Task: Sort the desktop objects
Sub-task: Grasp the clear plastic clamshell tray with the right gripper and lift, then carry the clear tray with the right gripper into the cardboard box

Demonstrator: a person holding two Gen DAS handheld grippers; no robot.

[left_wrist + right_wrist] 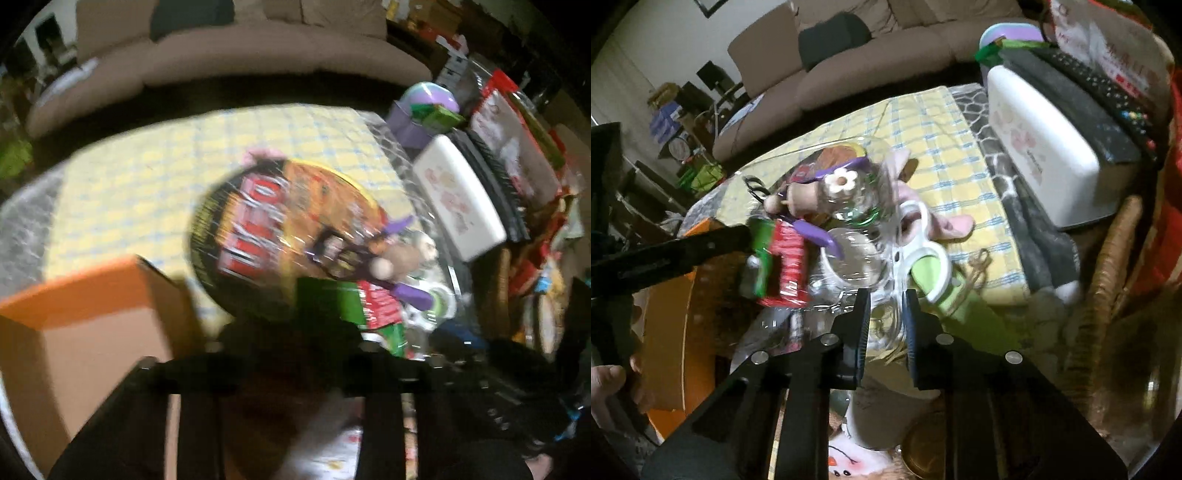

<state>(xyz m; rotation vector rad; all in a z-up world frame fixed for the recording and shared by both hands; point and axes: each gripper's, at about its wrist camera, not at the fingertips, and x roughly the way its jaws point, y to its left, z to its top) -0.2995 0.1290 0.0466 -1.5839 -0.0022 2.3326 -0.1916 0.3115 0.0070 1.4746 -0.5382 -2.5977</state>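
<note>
In the left wrist view my left gripper (pixel 295 295) is shut on a round black, orange and red instant noodle bowl (pixel 280 221), held tilted above the yellow checked tablecloth (pixel 184 147); the image is blurred. In the right wrist view my right gripper (pixel 886 299) is shut on a clear plastic container (pixel 857 258) holding small toys: a brown doll with a purple band (pixel 820 184), a green and red packet (pixel 779 254) and a white ring (pixel 923 258). The left gripper's black finger (pixel 701 240) reaches in from the left.
An orange cardboard box (pixel 74 314) stands at the lower left. A white box with pink print (pixel 1041 147), a dark remote (pixel 1108 92) and red packages crowd the right side. A wicker basket rim (pixel 1108 258) is at the right. A beige sofa (pixel 849 74) lies behind.
</note>
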